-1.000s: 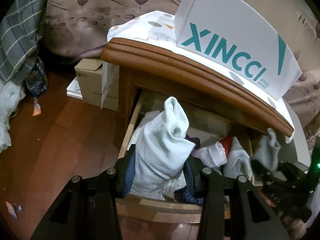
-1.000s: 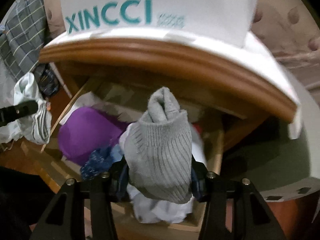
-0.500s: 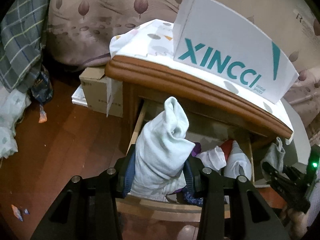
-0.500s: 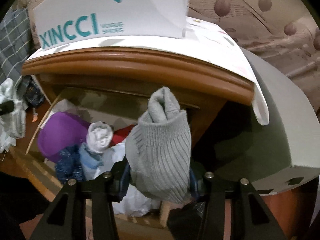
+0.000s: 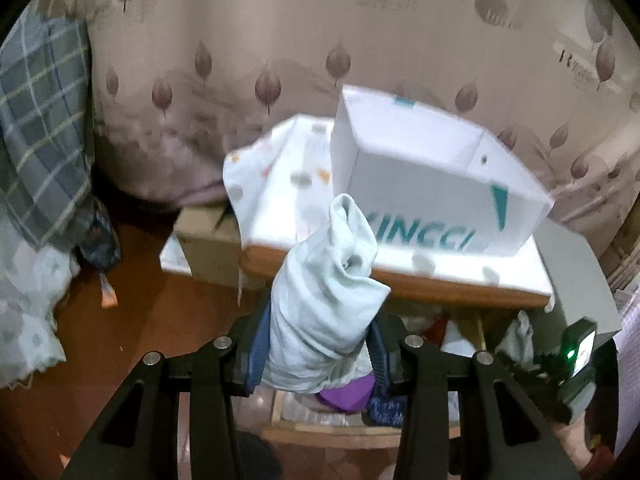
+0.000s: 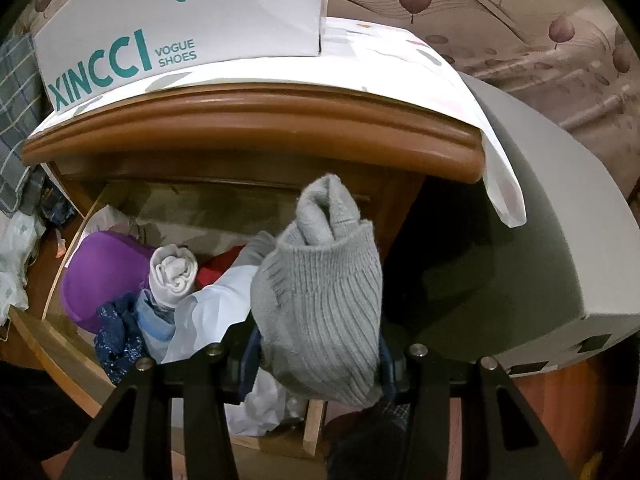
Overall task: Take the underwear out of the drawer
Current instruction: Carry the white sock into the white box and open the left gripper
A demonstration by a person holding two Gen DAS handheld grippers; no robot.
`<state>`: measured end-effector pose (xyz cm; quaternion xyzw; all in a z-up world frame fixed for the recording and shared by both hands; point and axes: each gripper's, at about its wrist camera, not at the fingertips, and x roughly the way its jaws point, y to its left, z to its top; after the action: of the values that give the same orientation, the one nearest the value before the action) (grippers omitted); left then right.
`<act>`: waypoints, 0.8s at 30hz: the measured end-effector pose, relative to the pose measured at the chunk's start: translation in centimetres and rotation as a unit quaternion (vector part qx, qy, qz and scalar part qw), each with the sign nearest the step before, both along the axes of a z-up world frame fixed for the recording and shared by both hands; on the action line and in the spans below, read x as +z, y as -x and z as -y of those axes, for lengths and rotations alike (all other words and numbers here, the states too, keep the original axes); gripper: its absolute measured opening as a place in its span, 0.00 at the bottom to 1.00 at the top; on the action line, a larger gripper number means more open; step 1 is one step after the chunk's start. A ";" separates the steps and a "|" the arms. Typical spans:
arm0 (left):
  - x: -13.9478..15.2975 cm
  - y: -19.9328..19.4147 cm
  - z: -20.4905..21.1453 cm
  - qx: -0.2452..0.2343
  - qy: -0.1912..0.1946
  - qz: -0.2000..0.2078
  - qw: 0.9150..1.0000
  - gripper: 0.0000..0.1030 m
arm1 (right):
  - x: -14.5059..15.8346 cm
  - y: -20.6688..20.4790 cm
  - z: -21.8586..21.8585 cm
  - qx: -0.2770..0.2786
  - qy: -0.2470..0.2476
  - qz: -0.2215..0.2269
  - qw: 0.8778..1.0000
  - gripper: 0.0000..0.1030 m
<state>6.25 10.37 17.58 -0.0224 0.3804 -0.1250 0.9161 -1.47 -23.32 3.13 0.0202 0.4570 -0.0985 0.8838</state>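
We have lifted the left gripper (image 5: pixel 320 344), fingers clamped on a pale rolled bundle (image 5: pixel 324 300), above the drawer (image 6: pixel 60 344), while the right gripper (image 6: pixel 316 344) grips a grey knit roll (image 6: pixel 320 304) beside the drawer's right edge, so both are out.

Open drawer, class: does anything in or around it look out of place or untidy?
Yes. The drawer holds a jumble: a purple item, a rolled white sock, and blue cloth heaped loosely. The nightstand's white cover droops off one corner.
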 end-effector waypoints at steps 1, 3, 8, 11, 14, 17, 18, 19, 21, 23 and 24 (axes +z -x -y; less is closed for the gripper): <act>1.0 -0.3 0.0 -0.004 -0.001 0.007 1.000 0.38 | 0.0 0.1 0.1 -0.001 -0.004 0.000 1.000 0.46; 3.0 -0.9 0.4 -0.007 -0.007 0.021 1.000 0.38 | -0.1 0.1 0.2 -0.002 -0.008 0.000 1.000 0.46; 8.6 -3.3 2.6 -0.040 -0.003 0.056 0.998 0.38 | -0.1 0.3 0.3 0.000 -0.014 0.000 1.000 0.46; 10.5 -5.0 4.6 -0.059 0.001 0.065 0.996 0.38 | 0.1 0.5 0.7 -0.004 -0.024 0.001 1.000 0.46; 11.7 -7.2 6.7 -0.076 0.012 0.062 0.995 0.38 | 0.1 0.5 1.0 -0.009 -0.036 0.003 0.999 0.46; 11.8 -9.6 8.9 -0.084 0.013 0.057 0.995 0.38 | 0.0 0.6 1.3 -0.014 -0.048 0.002 0.999 0.46; 11.6 -10.7 9.7 -0.088 0.015 0.051 0.995 0.38 | -0.1 0.6 1.4 -0.015 -0.054 0.000 0.998 0.46; 11.3 -11.4 10.0 -0.088 0.015 0.046 0.995 0.38 | -0.2 0.7 1.4 -0.014 -0.056 -0.002 0.998 0.46; 10.3 -13.0 11.0 -0.090 0.014 0.028 0.995 0.38 | -0.4 0.8 1.3 -0.012 -0.054 -0.005 0.998 0.46; 8.9 -14.6 11.9 -0.093 0.017 0.002 0.996 0.38 | -0.4 0.7 1.4 -0.010 -0.059 -0.006 0.998 0.46; 7.9 -15.5 12.4 -0.092 0.011 -0.013 0.996 0.38 | -0.5 0.7 1.5 -0.011 -0.061 -0.006 0.998 0.46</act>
<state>21.79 -2.05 25.44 0.0013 0.3909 -0.2128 0.8955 -2.15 -24.79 2.68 0.0784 0.4675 -0.0798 0.8769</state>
